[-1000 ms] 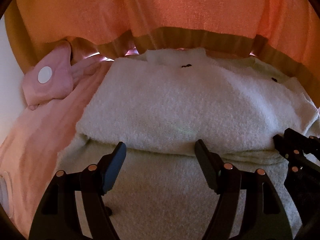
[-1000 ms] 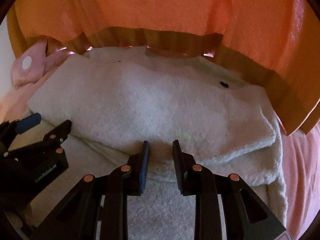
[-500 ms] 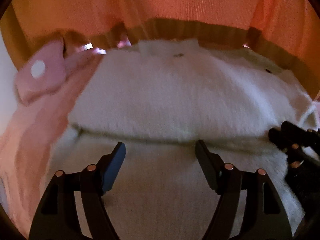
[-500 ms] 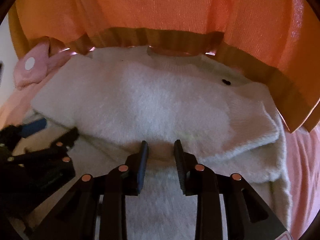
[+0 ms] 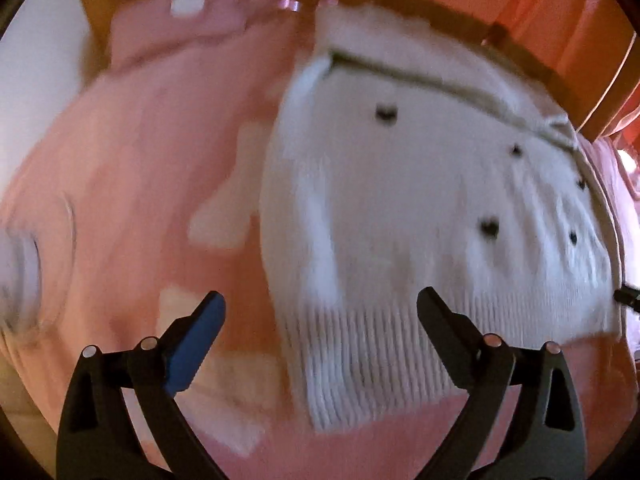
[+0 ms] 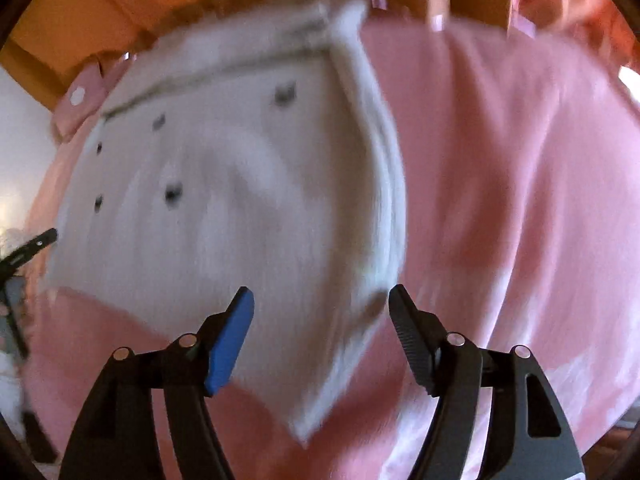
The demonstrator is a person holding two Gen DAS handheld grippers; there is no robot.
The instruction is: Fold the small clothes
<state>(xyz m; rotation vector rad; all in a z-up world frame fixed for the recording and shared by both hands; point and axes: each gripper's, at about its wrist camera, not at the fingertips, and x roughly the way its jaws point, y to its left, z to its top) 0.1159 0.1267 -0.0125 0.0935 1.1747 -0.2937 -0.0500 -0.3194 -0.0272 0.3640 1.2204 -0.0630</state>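
Note:
A small white fuzzy sweater [image 5: 420, 208] with dark spots lies folded on a pink sheet [image 5: 152, 184]; it also shows in the right wrist view [image 6: 240, 208]. Its ribbed hem faces me in the left wrist view. My left gripper [image 5: 320, 332] is open and empty, raised above the sweater's near left corner. My right gripper [image 6: 320, 328] is open and empty above the sweater's near right edge. Both views are motion-blurred.
A pink pillow [image 5: 180, 28] with a white dot lies at the far left. An orange curtain with a brown band [image 6: 100, 12] hangs at the back. Pink sheet [image 6: 500, 200] spreads right of the sweater. A white wall [image 5: 36, 64] is at left.
Both grippers have lifted up and back from the sweater. The right gripper, nearly closed on the sweater's fold before, has opened. The sweater's near half now lies folded over, showing the dark spots.

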